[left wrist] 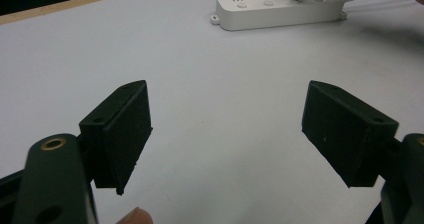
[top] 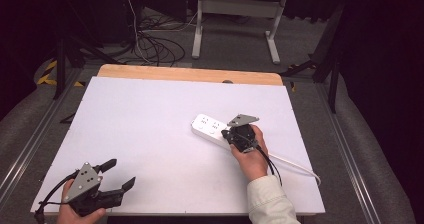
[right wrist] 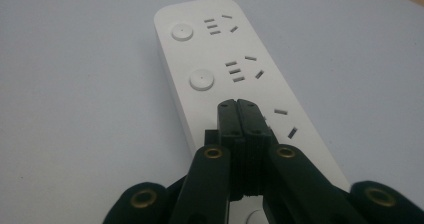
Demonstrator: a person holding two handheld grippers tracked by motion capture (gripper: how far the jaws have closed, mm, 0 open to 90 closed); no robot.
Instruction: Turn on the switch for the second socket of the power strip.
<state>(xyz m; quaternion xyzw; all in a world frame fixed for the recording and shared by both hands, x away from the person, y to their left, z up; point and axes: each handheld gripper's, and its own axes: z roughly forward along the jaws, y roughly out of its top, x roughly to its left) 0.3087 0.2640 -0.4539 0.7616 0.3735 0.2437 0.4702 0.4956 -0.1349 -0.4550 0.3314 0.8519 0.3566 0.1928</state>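
A white power strip (top: 209, 128) with round buttons and socket slots lies right of centre on the white table, its white cable (top: 295, 165) trailing to the right. My right gripper (top: 233, 136) is shut, jaws pressed together with nothing between them. In the right gripper view its tips (right wrist: 239, 105) rest on the top of the power strip (right wrist: 220, 64), just below the second round button (right wrist: 202, 79). My left gripper (top: 119, 175) is open near the table's front left corner. In the left gripper view its jaws stand wide apart over bare table, with the power strip (left wrist: 277, 7) far ahead.
The white table top (top: 150, 134) has a wooden strip (top: 190, 74) along its far edge. Beyond it, a white desk frame (top: 235, 21) and tangled cables (top: 155, 46) stand on the grey floor. Metal rails (top: 30, 144) run along both sides.
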